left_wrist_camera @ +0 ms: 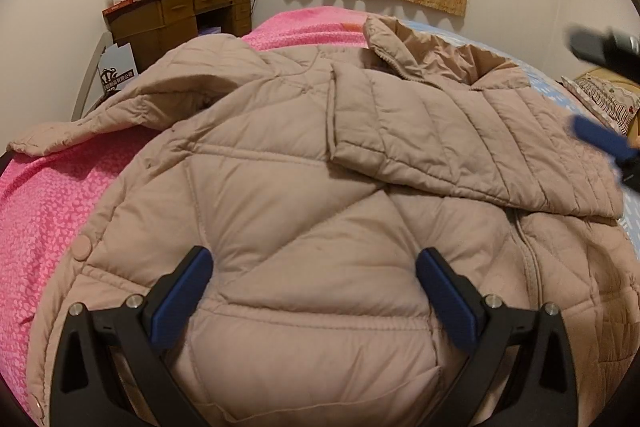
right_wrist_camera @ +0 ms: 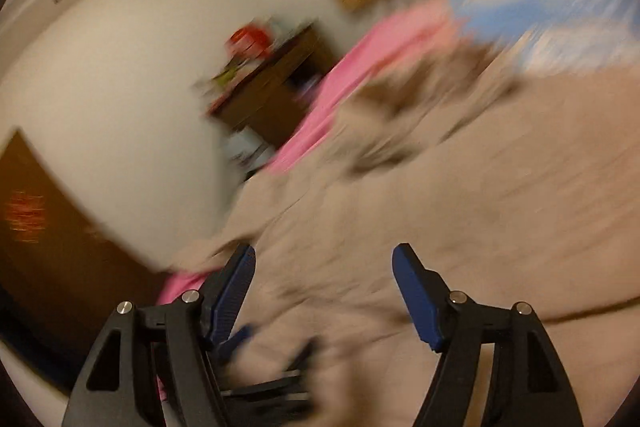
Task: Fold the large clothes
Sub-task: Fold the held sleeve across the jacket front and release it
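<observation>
Jacket lies spread on the bed right under and ahead of my left gripper, whose jaws stand apart over the quilted body with nothing clamped; its long axis runs away from that tool toward the collar, one sleeve already laid across the chest. My right gripper also hangs open and empty above the cloth, blurred, off to the right, so the left looks nearer the hem. No containers near.
</observation>
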`<state>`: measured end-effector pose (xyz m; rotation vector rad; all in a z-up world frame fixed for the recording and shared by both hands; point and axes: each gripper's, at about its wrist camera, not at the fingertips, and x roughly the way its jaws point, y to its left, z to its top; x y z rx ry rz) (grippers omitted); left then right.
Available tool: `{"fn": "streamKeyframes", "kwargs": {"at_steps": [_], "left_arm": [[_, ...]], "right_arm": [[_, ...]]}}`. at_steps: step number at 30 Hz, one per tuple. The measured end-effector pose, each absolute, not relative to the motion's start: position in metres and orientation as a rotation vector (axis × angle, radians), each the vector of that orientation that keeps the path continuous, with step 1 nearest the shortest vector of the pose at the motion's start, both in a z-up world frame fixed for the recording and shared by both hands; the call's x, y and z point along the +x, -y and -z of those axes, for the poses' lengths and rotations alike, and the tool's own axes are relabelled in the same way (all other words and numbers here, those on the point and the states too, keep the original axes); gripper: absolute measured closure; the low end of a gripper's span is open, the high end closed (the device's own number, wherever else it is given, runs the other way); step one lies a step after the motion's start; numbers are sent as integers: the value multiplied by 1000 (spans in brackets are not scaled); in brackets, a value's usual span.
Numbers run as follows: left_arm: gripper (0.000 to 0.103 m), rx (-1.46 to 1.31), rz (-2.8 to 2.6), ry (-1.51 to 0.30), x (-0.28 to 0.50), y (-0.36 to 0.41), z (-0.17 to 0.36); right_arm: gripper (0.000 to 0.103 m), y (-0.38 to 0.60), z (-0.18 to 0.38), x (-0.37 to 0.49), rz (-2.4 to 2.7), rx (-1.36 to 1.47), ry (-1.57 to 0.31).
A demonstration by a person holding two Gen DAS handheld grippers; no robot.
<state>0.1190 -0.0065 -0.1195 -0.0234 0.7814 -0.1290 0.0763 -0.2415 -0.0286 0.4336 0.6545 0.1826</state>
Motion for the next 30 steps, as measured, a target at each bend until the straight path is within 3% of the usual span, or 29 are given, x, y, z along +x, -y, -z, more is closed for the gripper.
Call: {"fn": "streamKeyframes", "kwargs": {"at_steps": [3,10,19,25,30], "left_arm": [[0,-19,126,-782,119,7,120],[0,-3,117,-786,119,8,119],[0,11,113,-852,124,8,98],[0,58,41,-739,154,20,51],[0,78,-56,-841,211,36,74]], "right_arm": [[46,290,25,76,6,366,-657],[47,369,99,75,121,477,-830],[46,348,99,74,191,326,-804],[47,344,43,70,174,301,-665],[47,367,47,122,199,355,-723]]}}
